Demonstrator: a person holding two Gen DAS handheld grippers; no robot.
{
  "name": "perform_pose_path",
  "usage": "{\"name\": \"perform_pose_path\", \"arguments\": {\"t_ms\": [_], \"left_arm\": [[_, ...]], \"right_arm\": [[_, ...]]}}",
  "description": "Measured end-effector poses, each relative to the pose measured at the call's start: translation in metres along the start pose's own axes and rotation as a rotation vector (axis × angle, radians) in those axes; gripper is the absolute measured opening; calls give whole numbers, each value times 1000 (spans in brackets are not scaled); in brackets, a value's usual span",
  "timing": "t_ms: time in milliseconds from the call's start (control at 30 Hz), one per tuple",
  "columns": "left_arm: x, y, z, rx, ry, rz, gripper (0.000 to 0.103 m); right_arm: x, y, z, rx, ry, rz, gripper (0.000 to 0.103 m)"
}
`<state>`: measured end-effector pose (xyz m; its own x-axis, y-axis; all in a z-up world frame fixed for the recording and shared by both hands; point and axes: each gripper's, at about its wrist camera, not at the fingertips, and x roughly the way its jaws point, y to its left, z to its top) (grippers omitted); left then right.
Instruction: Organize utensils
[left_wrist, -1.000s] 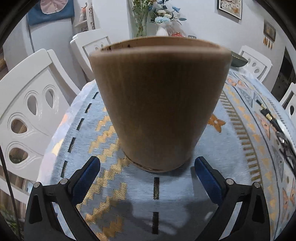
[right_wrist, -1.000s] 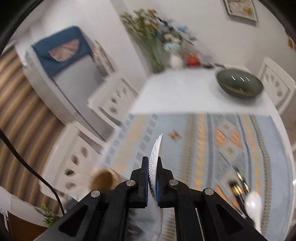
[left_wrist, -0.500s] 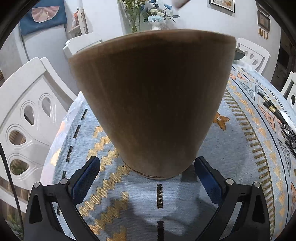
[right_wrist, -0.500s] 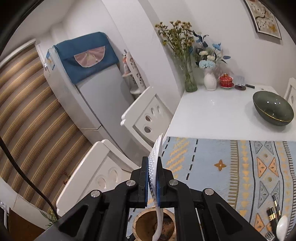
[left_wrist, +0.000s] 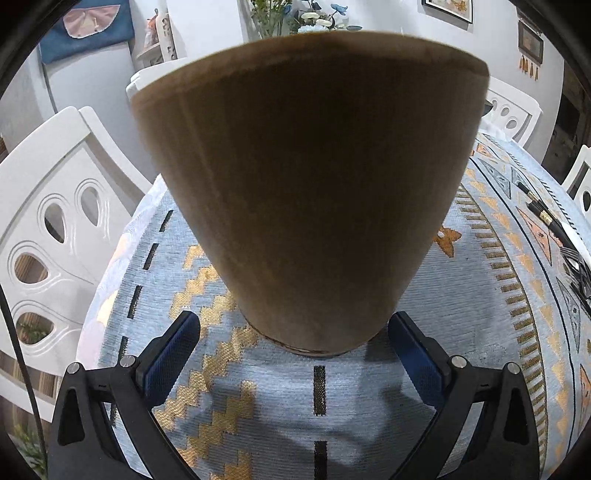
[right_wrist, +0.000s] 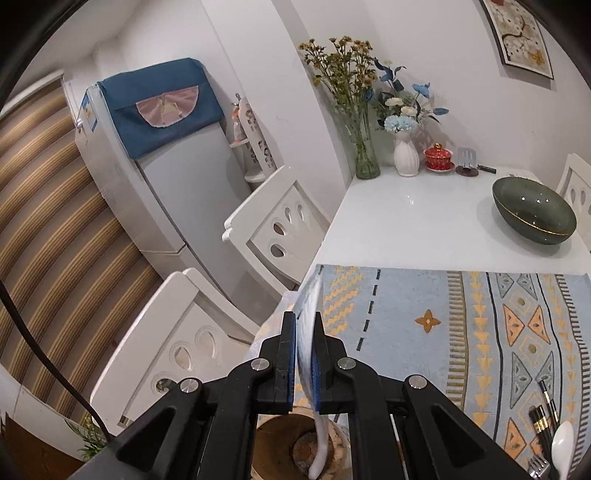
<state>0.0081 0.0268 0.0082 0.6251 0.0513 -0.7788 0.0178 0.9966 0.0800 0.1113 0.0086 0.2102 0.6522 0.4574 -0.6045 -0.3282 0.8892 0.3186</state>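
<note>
Your right gripper (right_wrist: 303, 354) has the white spoon (right_wrist: 310, 332) standing between its blue pads, bowl end up, handle hanging down into the mouth of the wooden holder (right_wrist: 295, 454) directly below, and the jaws are easing apart right now, a sliver of daylight showing on the left side of the spoon. It looks glazed and slick, probably ceramic, so judge it light but brittle: it'll slide straight through those pads the moment the squeeze goes, and a hard drop onto the holder's bottom could chip it. The flat of the handle just under the bowl is your best purchase, where you have it now. Your left gripper (left_wrist: 293, 354) sits wide open, pads either side of the wooden holder's (left_wrist: 306, 192) narrow base without touching it; that holder reads as thick, stiff wood, top-heavy in shape since it flares upward, so steady it low if it wobbles. More work waits on the patterned mat (right_wrist: 480, 332): a second white spoon (right_wrist: 562, 448), black chopsticks (right_wrist: 543, 424) and a fork (right_wrist: 537, 467) at the right edge. No readable brand or writing anywhere; the fridge sticker (right_wrist: 88, 110) is too small to make out.
</note>
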Motion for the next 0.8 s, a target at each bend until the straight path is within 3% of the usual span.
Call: {"name": "perform_pose_path", "arguments": {"t_ms": [67,333,467,567,800], "left_arm": [[0,1,1,-1,2,-1,101],[5,4,2,-2,10,1,102],[6,5,2,-2,11,2,102],[6,6,2,-1,11,2,102],[7,6,2,5,7,10,102]], "right_arm": [[-2,-2,0,-7,24,6,21],[-60,-29,10,33,-54,1,24],[-104,-51,9,28,-113,-42,40],[-132,-66,3,15,-131,-74,45],[-167,-96,-34,-47,-57,-196,49]]}}
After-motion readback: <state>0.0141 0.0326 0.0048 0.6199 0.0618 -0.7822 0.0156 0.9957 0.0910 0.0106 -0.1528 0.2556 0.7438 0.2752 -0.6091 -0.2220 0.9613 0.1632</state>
